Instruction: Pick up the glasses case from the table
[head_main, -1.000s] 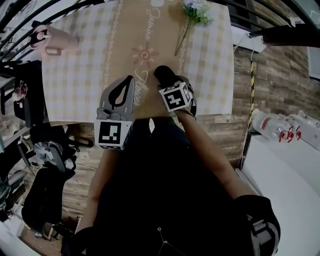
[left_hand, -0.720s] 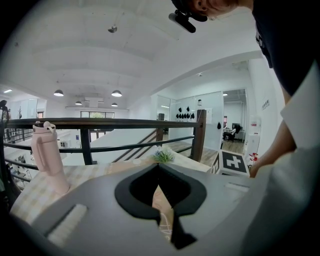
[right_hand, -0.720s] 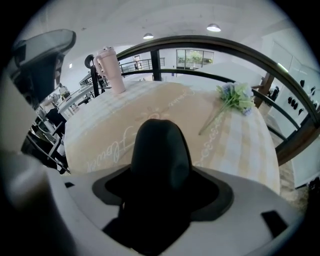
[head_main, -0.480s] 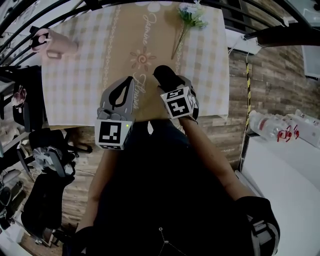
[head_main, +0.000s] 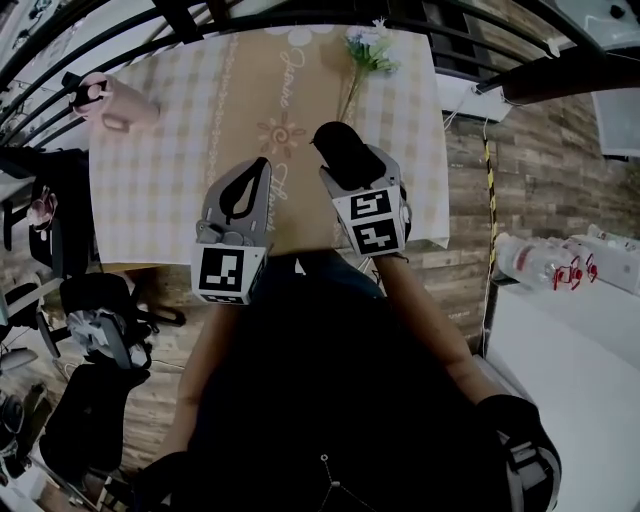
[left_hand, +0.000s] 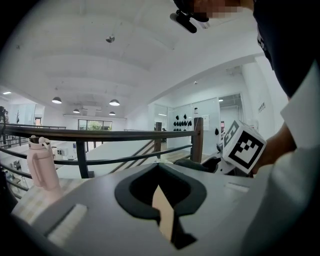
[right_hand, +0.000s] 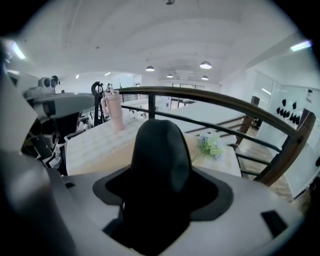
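Observation:
The black glasses case (head_main: 345, 153) is held off the checked tablecloth (head_main: 160, 170) by my right gripper (head_main: 340, 168), which is shut on its near end. In the right gripper view the case (right_hand: 159, 160) stands up dark and rounded between the jaws and hides the fingertips. My left gripper (head_main: 261, 167) hovers just left of it over the table's near edge, shut with nothing in it. In the left gripper view its jaws (left_hand: 159, 167) meet, and the case (left_hand: 192, 164) and the right gripper's marker cube (left_hand: 243, 146) show at the right.
A pink bottle (head_main: 110, 95) stands at the table's far left corner. A small bunch of flowers (head_main: 365, 50) lies at the far right. Dark railing bars (head_main: 250, 15) run behind the table. A black chair (head_main: 95, 310) sits at its left near side.
My right gripper has lifted the case a little toward the camera and its marker cube has turned. The left gripper has stayed about where it was.

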